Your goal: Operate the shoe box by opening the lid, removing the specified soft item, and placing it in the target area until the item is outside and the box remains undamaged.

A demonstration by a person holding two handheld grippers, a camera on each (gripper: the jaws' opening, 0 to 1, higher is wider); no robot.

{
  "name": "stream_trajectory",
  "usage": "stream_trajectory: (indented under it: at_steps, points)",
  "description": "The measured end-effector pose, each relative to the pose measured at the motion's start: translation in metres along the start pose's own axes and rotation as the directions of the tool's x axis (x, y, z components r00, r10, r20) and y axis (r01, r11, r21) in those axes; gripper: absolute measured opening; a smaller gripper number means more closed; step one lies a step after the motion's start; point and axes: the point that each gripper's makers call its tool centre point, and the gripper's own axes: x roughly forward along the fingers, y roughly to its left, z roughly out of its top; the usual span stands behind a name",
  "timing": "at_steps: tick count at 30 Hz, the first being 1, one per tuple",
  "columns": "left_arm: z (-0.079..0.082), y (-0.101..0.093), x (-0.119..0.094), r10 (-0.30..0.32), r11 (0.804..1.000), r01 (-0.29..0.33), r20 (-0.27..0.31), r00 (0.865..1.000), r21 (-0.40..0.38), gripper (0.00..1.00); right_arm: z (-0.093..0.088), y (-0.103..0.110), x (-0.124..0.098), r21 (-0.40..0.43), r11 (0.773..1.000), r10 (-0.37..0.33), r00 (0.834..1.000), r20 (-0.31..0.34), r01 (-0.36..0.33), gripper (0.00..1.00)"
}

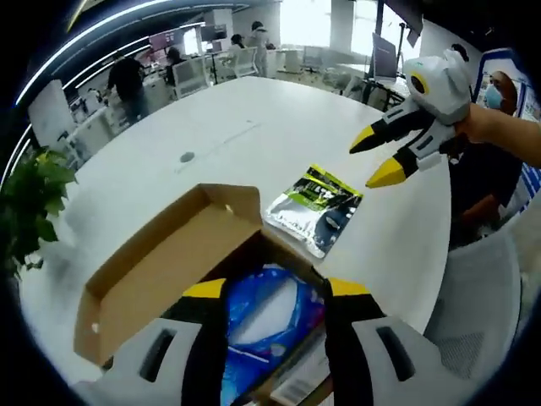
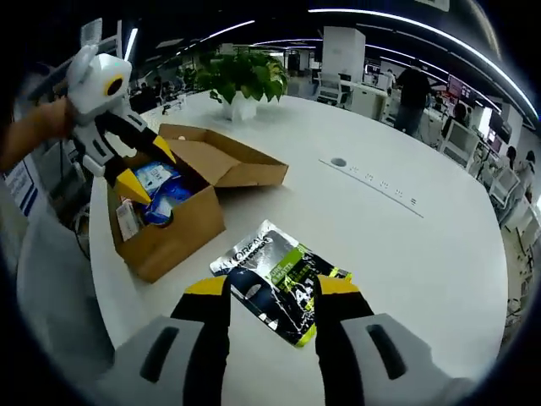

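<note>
Glossy foil pouch [image 2: 281,282] flat on table beneath open right gripper [image 2: 272,292]; left gripper [image 1: 275,292] spread above cardboard box [image 1: 161,262].

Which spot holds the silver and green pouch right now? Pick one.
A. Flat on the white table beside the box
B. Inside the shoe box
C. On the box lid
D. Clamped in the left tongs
A: the silver and green pouch lies flat on the white table, clear of the open shoe box, with the right tongs open just above it.
</note>
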Motion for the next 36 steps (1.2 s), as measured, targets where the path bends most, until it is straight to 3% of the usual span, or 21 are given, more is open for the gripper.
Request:
stream_trajectory:
  at_steps: [19, 26, 36]
  points:
    - [-0.056, 0.049, -0.057, 0.121, 0.984, -0.117, 0.022, 0.992, -0.132, 0.55, 0.030, 0.059, 0.015, 0.020, 0.991, 0.131, 0.990, 0.051, -0.132, 0.43]
    - [-0.078, 0.062, -0.081, 0.183, 0.965, -0.173, 0.033, 0.983, -0.198, 0.59, 0.042, 0.077, 0.022, 0.035, 0.984, 0.170, 0.982, 0.084, -0.174, 0.44]
    - [-0.118, 0.075, -0.107, 0.240, 0.933, -0.230, 0.004, 0.971, -0.278, 0.60, 0.056, 0.099, 0.032, -0.003, 0.977, 0.212, 0.972, 0.099, -0.213, 0.43]
